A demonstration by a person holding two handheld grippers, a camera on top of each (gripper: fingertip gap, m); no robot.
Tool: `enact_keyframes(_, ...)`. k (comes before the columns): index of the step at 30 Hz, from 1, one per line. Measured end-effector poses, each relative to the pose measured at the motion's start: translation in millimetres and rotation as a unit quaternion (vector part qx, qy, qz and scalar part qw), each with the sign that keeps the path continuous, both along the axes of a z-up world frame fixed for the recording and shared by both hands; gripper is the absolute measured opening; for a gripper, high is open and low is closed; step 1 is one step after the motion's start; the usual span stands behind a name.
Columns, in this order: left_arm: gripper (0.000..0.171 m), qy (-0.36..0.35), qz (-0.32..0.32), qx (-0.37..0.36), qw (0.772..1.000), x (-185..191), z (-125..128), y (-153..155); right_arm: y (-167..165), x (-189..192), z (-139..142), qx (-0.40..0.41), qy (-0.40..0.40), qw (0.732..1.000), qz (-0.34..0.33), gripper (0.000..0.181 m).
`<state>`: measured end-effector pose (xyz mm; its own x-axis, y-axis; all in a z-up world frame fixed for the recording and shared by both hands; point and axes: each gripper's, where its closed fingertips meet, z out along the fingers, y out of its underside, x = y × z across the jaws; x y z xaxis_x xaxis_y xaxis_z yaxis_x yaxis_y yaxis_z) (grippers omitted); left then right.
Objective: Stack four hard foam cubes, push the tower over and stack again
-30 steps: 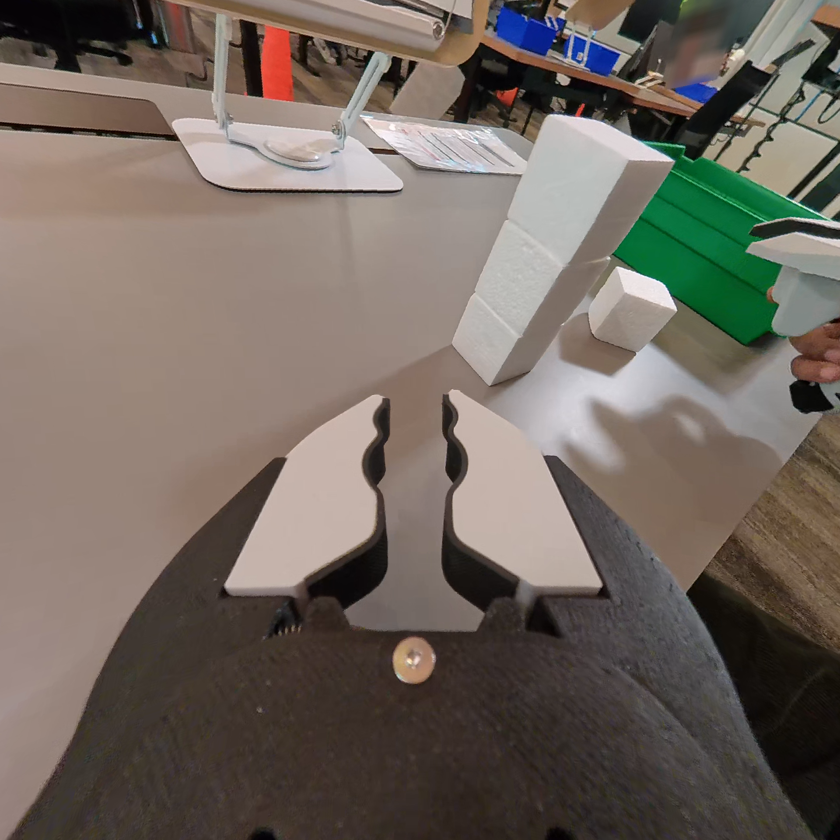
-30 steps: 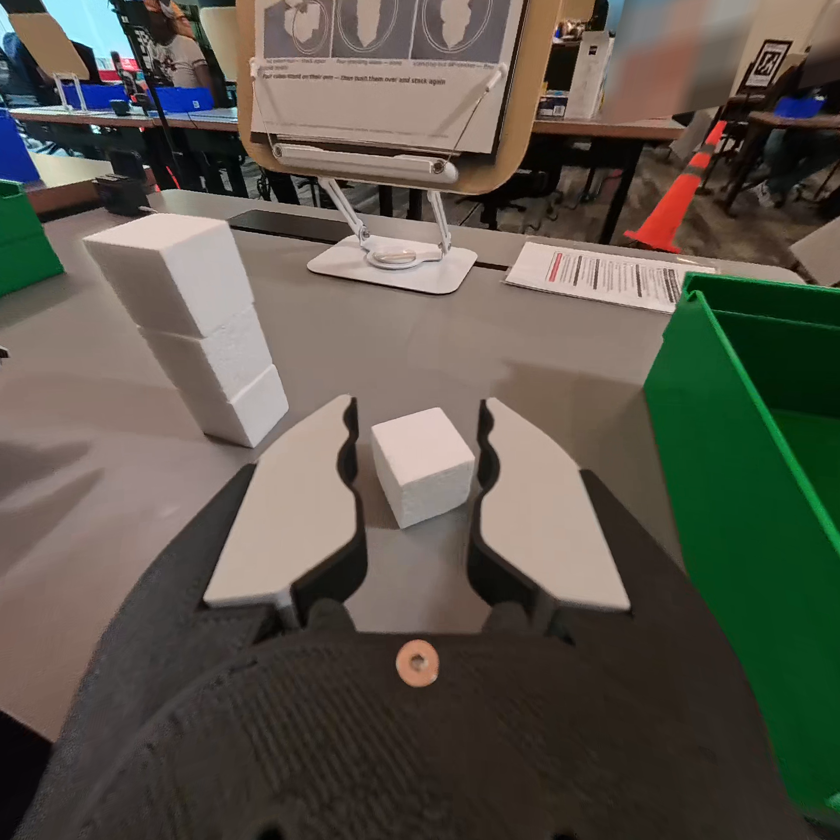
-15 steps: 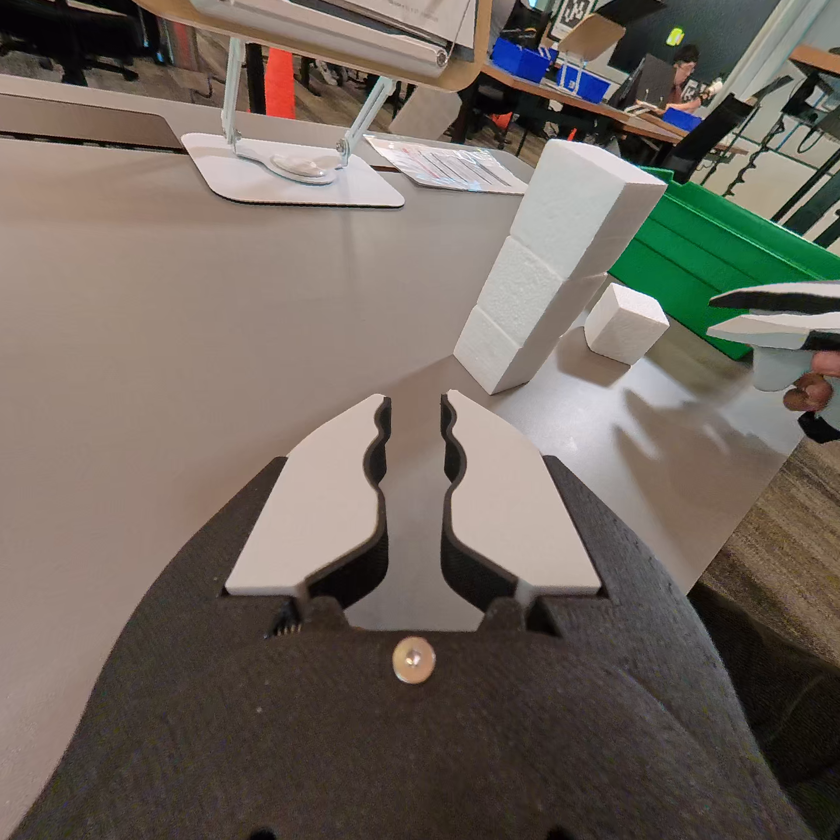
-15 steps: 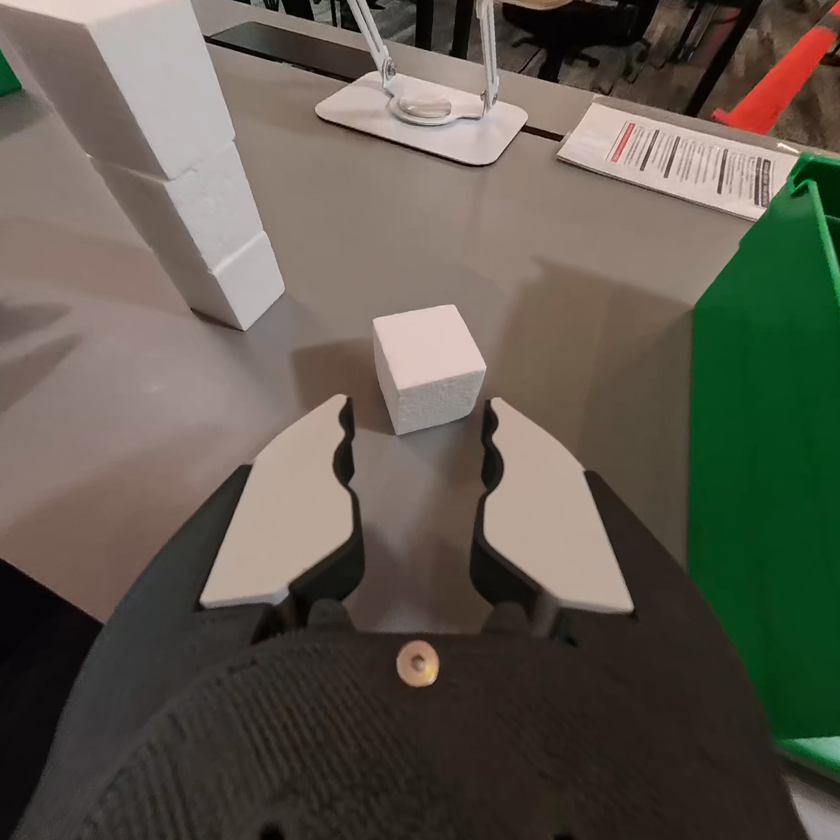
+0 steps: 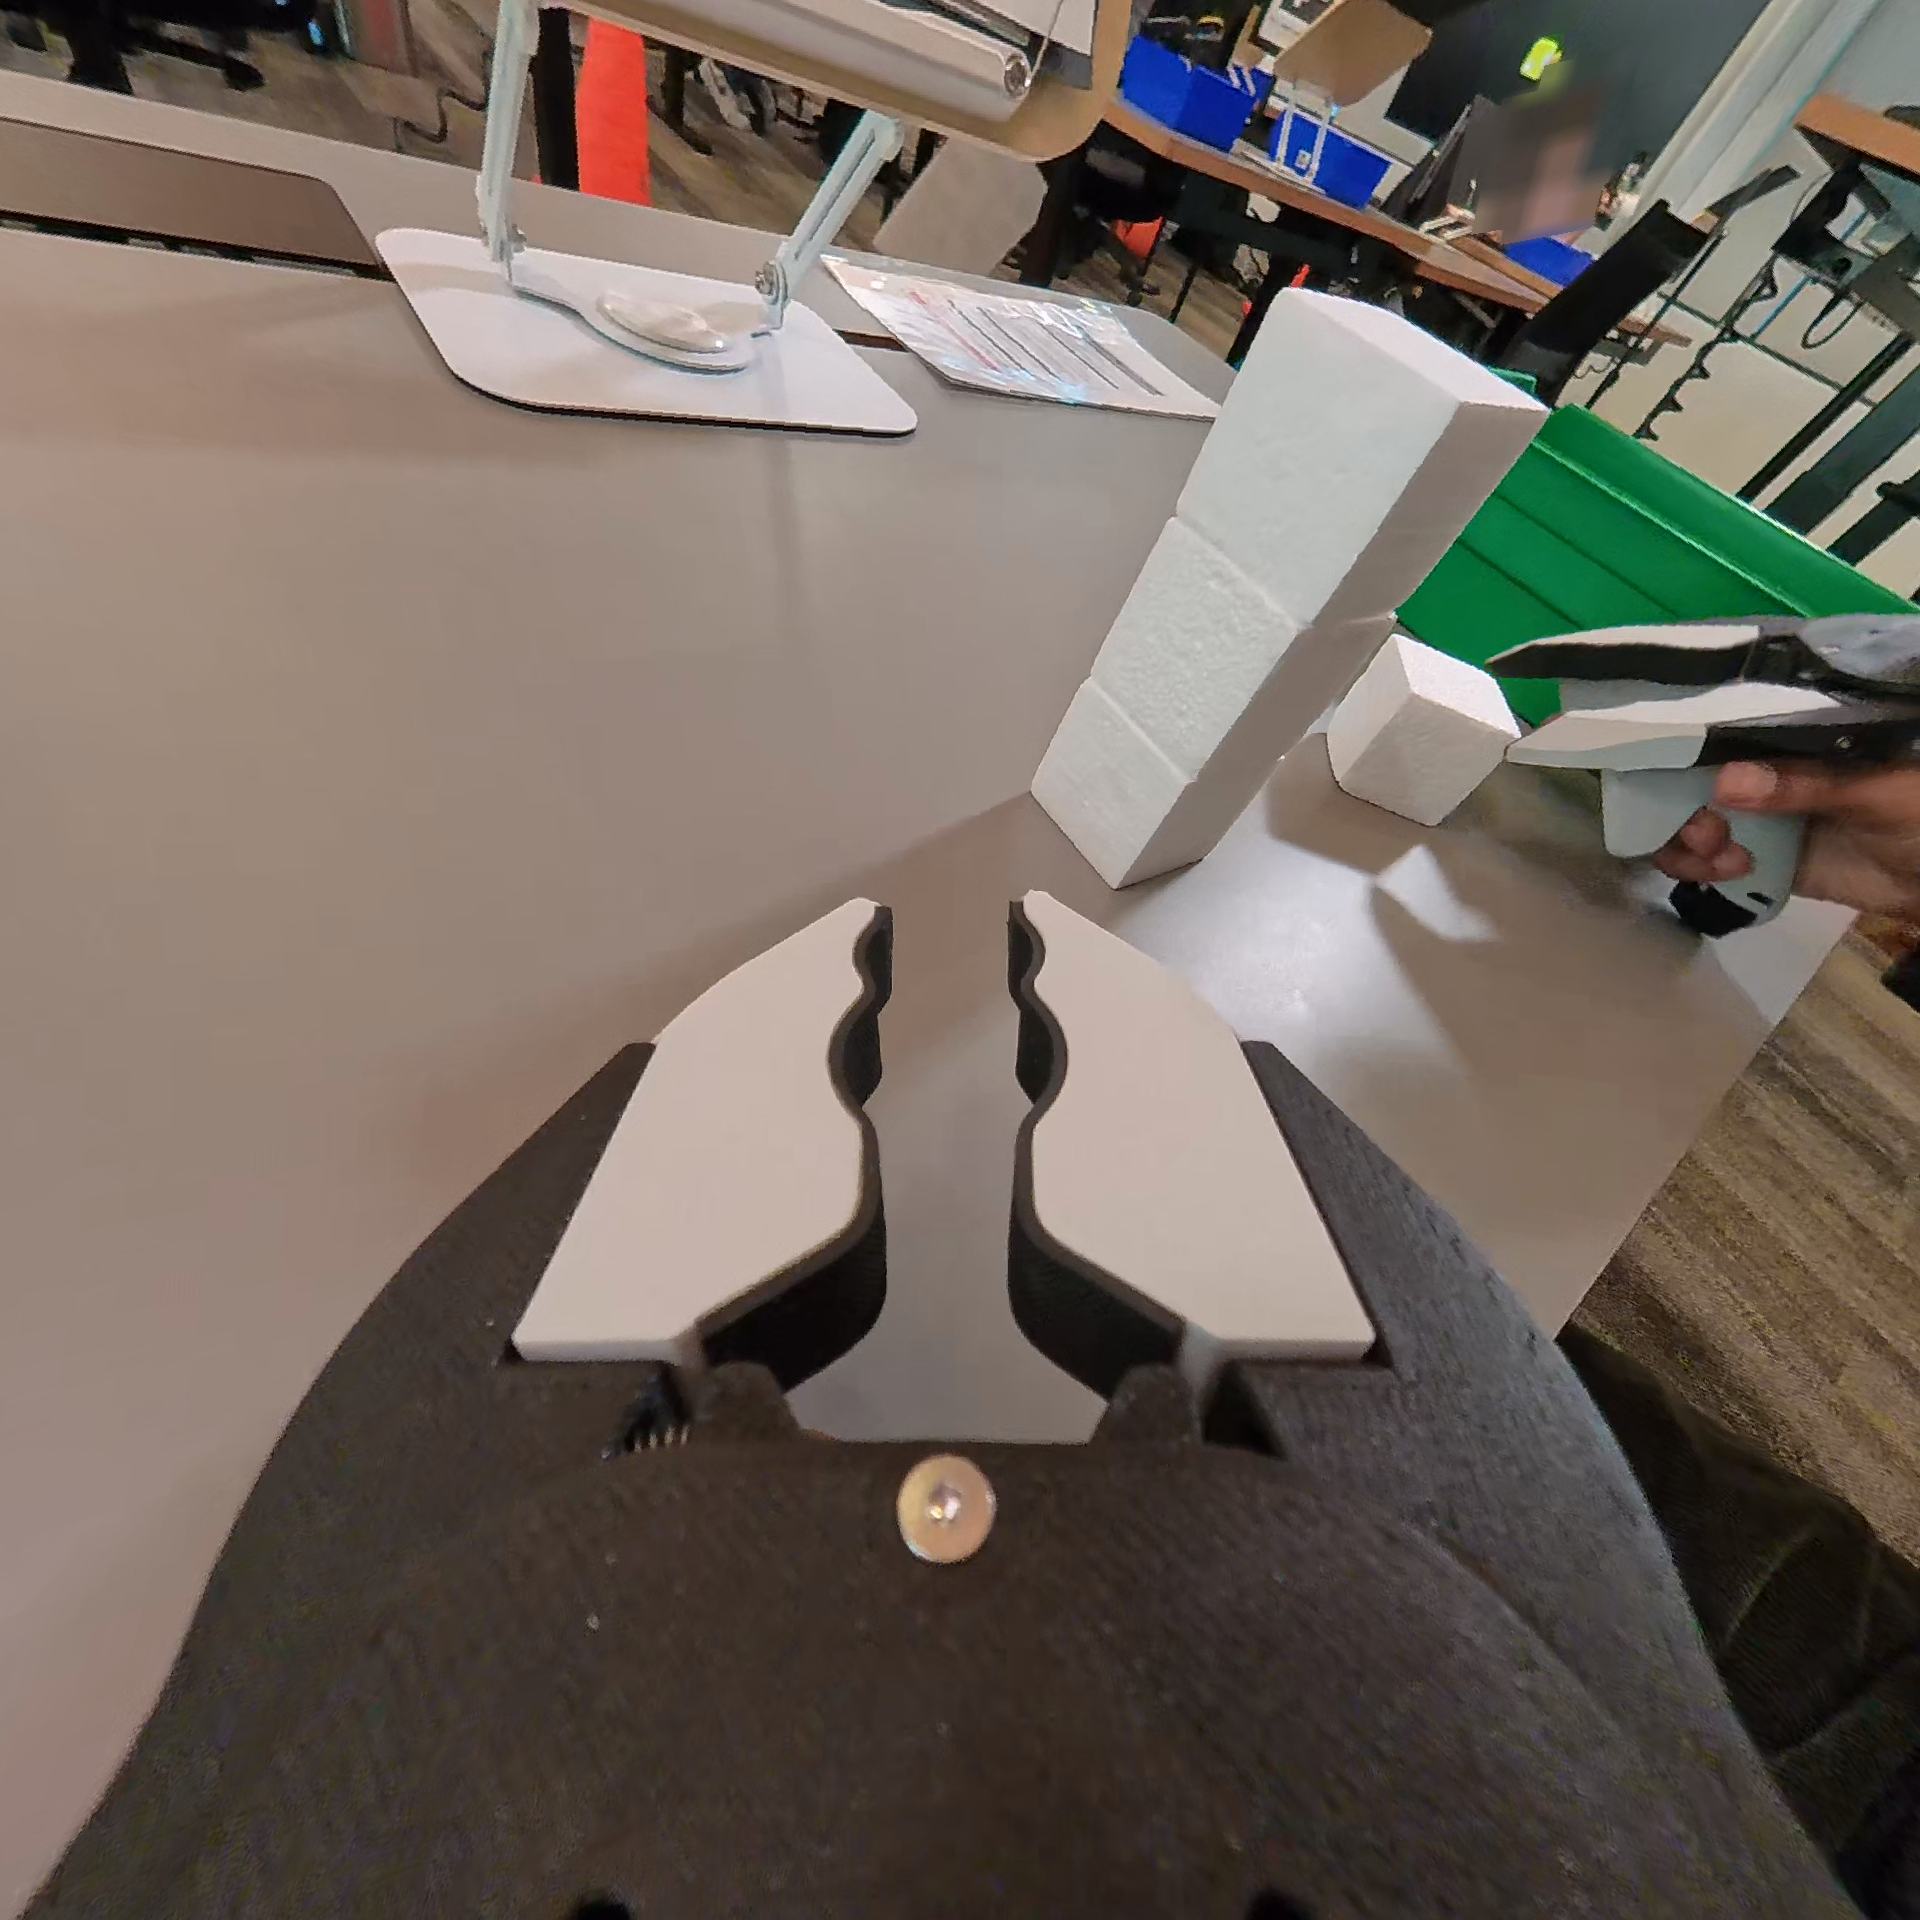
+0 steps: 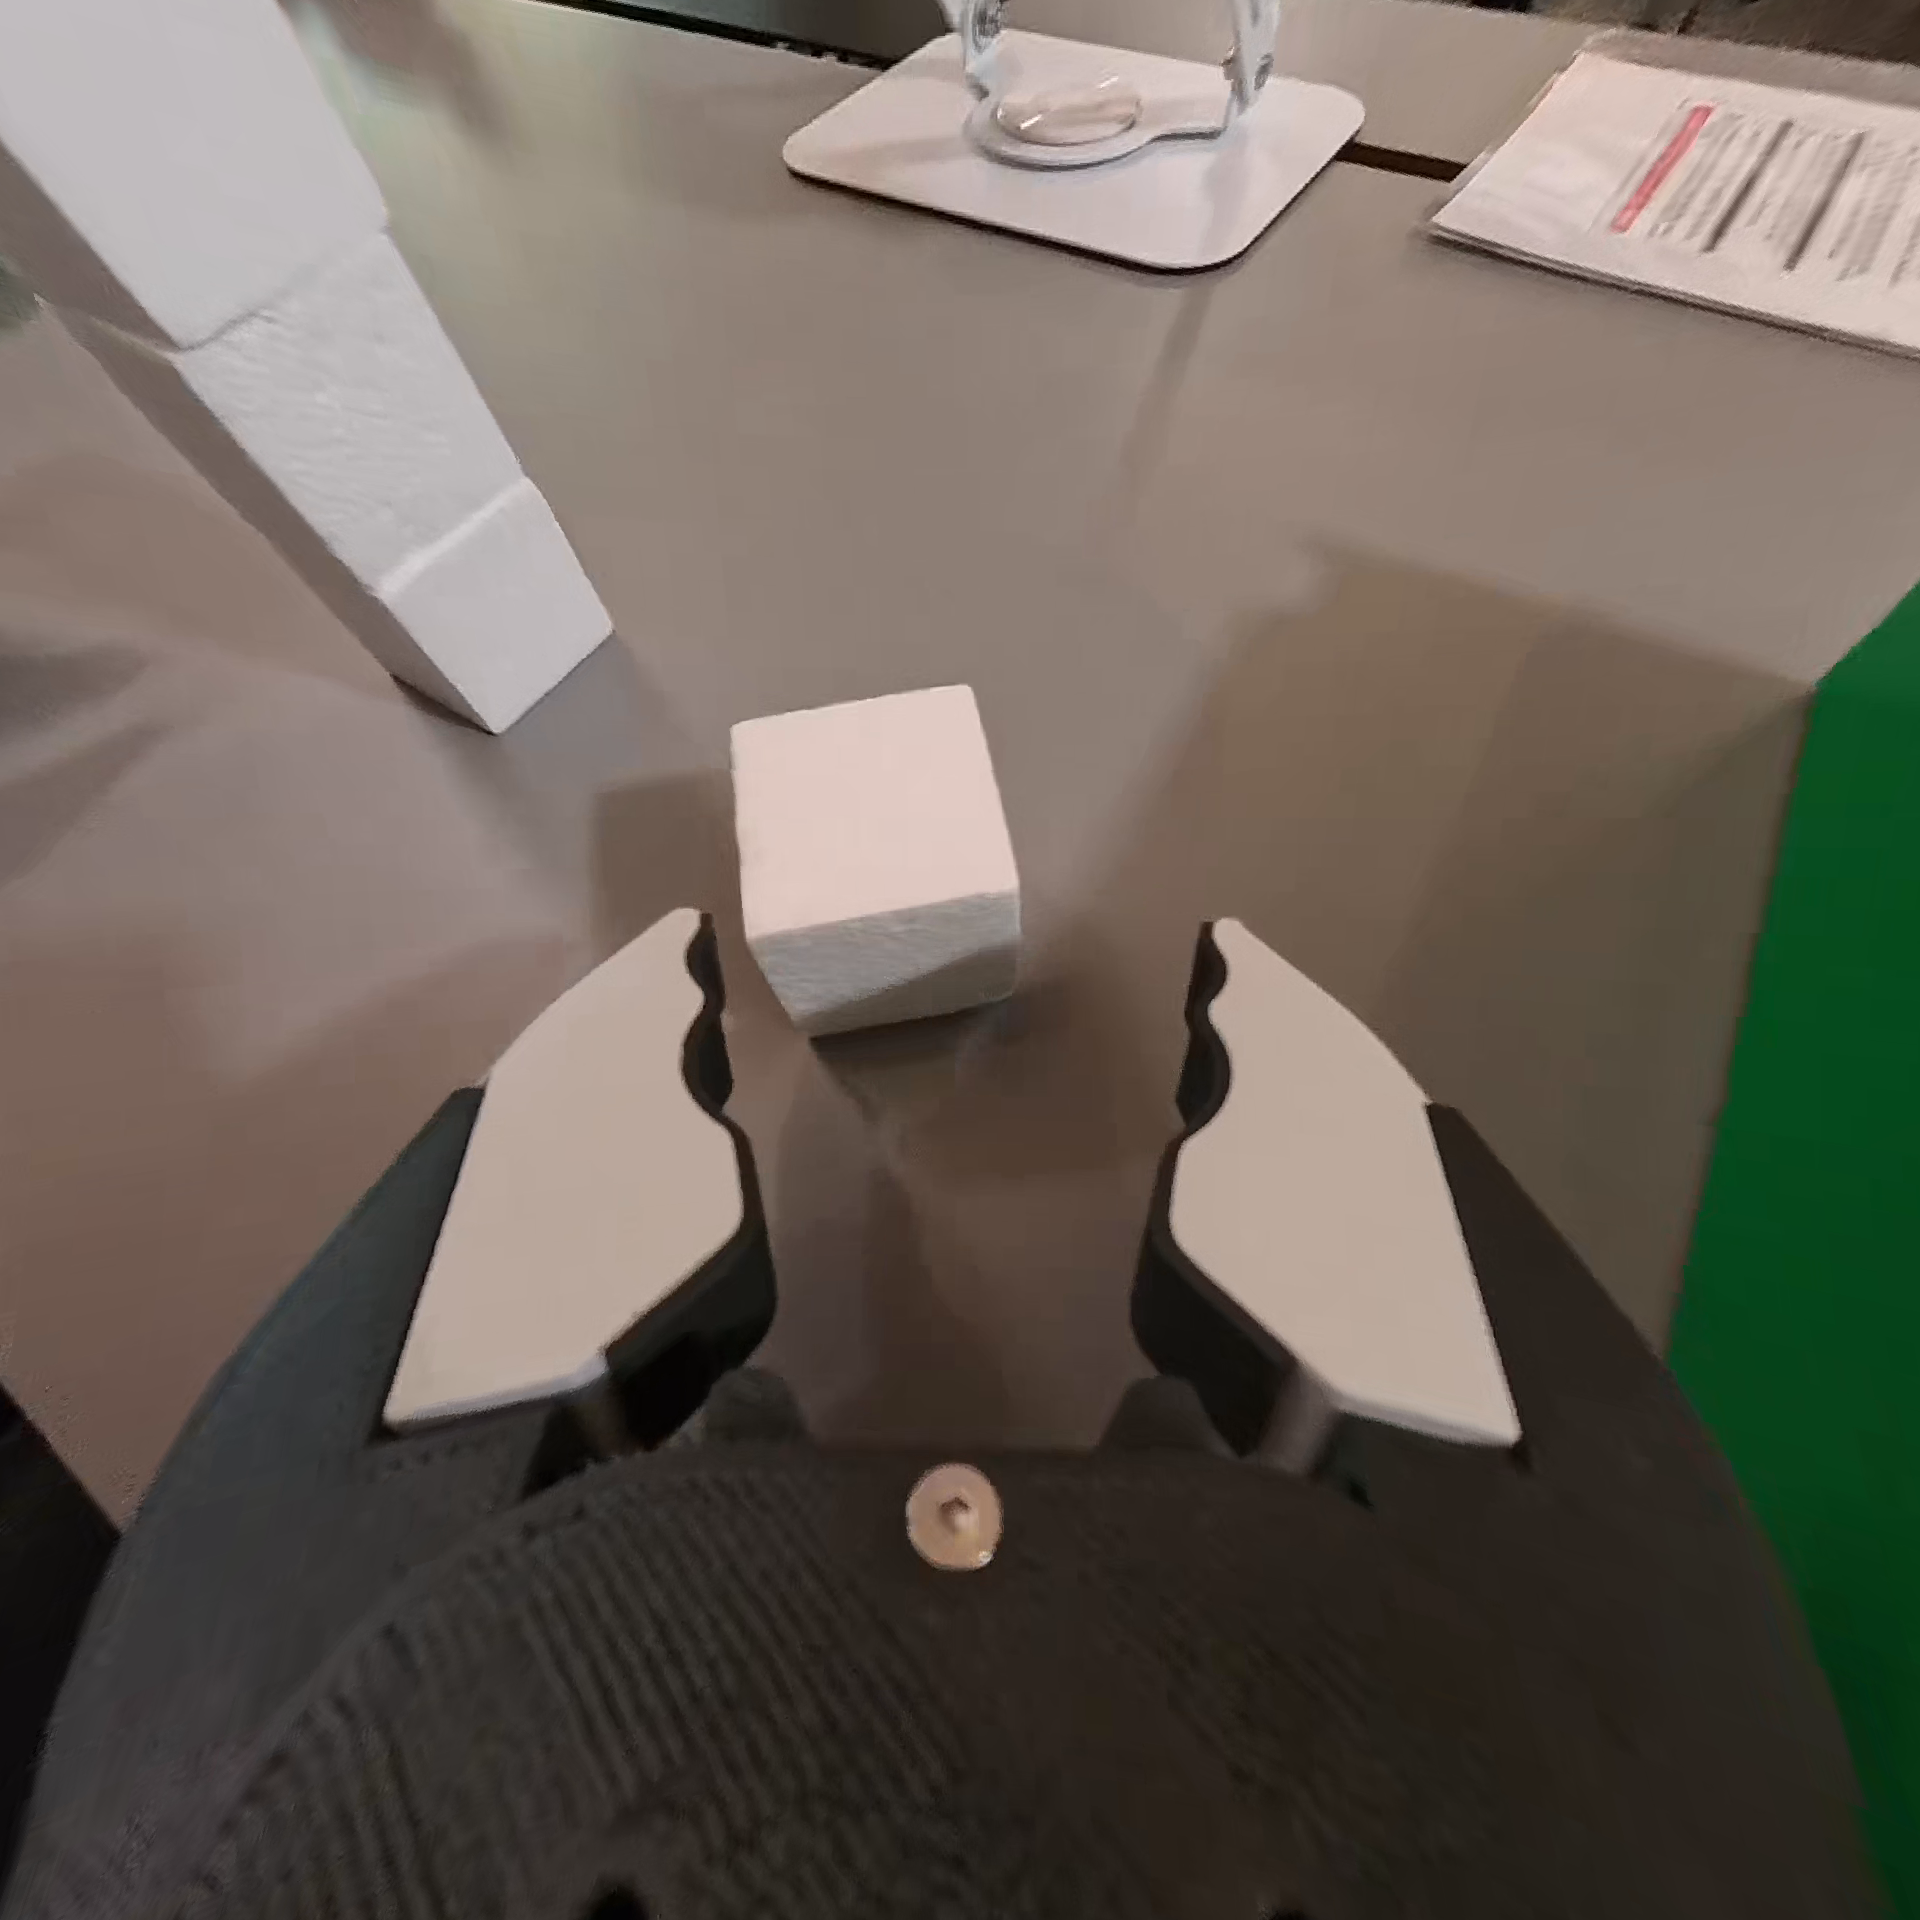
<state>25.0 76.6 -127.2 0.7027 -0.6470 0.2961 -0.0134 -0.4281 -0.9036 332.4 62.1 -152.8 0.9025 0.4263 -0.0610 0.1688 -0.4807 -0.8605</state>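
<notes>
A loose white foam cube (image 6: pixel 873 852) sits on the grey table (image 6: pixel 1039 468). My right gripper (image 6: pixel 953 925) is open wide and empty, with the cube just ahead of its fingertips, nearer the left finger (image 6: pixel 582 1143). A stack of three white foam blocks (image 6: pixel 312 364) stands to the cube's left. In the left wrist view my left gripper (image 5: pixel 951 914) hovers over bare table, empty, its jaws a narrow gap apart. The stack (image 5: pixel 1247 623) stands ahead to its right, with the cube (image 5: pixel 1418 743) and the right gripper (image 5: pixel 1507 701) beyond.
A green bin (image 6: pixel 1818 1039) stands close on the right of the right gripper and also shows in the left wrist view (image 5: pixel 1610 561). A white stand base (image 5: pixel 623 332) and a printed sheet (image 5: pixel 1018 343) lie at the back. The table edge (image 5: pixel 1662 1143) drops to floor on the right. To the stack (image 5: pixel 1247 623): left tips about 11 cm, right tips about 20 cm.
The right gripper has pulled back and tilted down: the cube was between its fingers and now lies just past the tips. Its jaws have opened wider. The left gripper has barely moved.
</notes>
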Motion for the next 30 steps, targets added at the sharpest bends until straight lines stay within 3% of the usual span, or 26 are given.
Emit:
enact_keyframes(3, 0.022, 0.003, 0.0, 0.0, 1.0, 0, -1, 0, 1, -8, -2, -0.017, 0.021, 0.999, 0.023, 0.085)
enact_keyframes(6, 0.022, 0.002, -0.003, -0.01, 1.0, 1, -3, 0, 1, -10, -5, -0.019, 0.003, 1.0, 0.02, 0.071)
enact_keyframes(15, 0.023, -0.051, -0.032, -0.048, 0.997, 12, -3, -8, -1, -20, -19, -0.035, -0.074, 0.996, 0.04, 0.058)
enact_keyframes(21, 0.023, -0.053, -0.024, -0.043, 0.997, 9, -1, -7, -5, -24, -15, -0.017, -0.074, 0.995, 0.058, 0.055)
enact_keyframes(27, 0.022, -0.043, -0.023, -0.037, 0.998, 11, -2, -10, -1, -15, 22, 0.049, -0.145, 0.985, 0.078, 0.054)
enact_keyframes(30, 0.022, -0.039, -0.024, -0.032, 0.998, 12, -1, -11, -2, -39, 63, 0.087, -0.123, 0.977, 0.152, 0.054)
